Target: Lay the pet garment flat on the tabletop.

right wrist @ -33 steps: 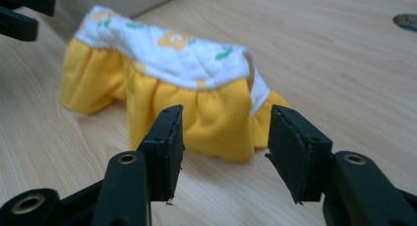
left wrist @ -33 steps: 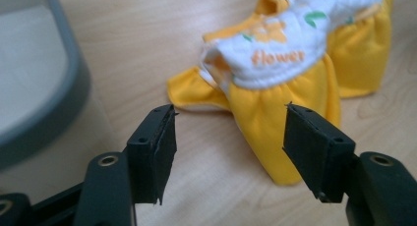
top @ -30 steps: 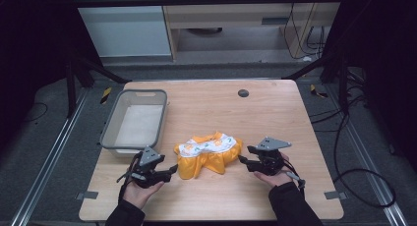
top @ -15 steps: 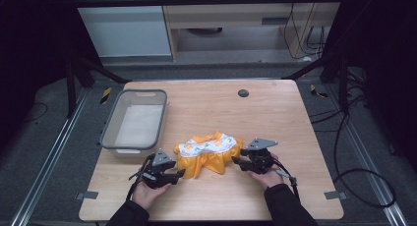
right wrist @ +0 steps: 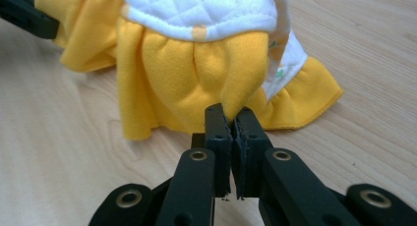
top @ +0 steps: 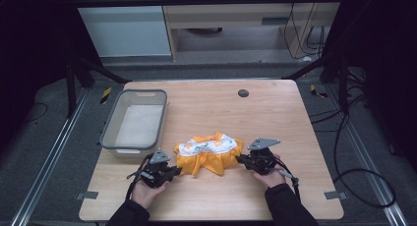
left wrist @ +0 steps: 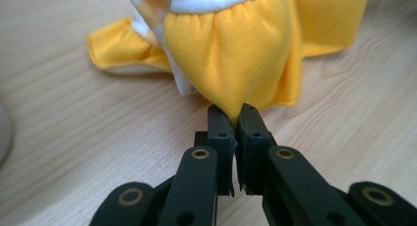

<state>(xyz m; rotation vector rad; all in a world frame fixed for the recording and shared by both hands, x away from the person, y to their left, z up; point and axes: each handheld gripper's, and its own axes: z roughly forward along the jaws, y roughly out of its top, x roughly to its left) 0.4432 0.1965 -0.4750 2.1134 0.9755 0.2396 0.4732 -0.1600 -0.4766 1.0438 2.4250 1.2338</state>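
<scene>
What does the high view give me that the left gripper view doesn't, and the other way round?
High view alone: the grey bin left of the garment, the right hand-held gripper at the cloth's right edge, and the table's layout. Left gripper view alone: the left hand-held gripper with jaws pinched shut on a fold of yellow fabric. Both share: the yellow and white garment lying bunched on the wooden tabletop.

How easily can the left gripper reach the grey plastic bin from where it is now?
Probably yes: the grey plastic bin stands just beyond the left gripper with bare table between, but its jaws are shut on the yellow frilled cloth, which it would drag along.
</scene>
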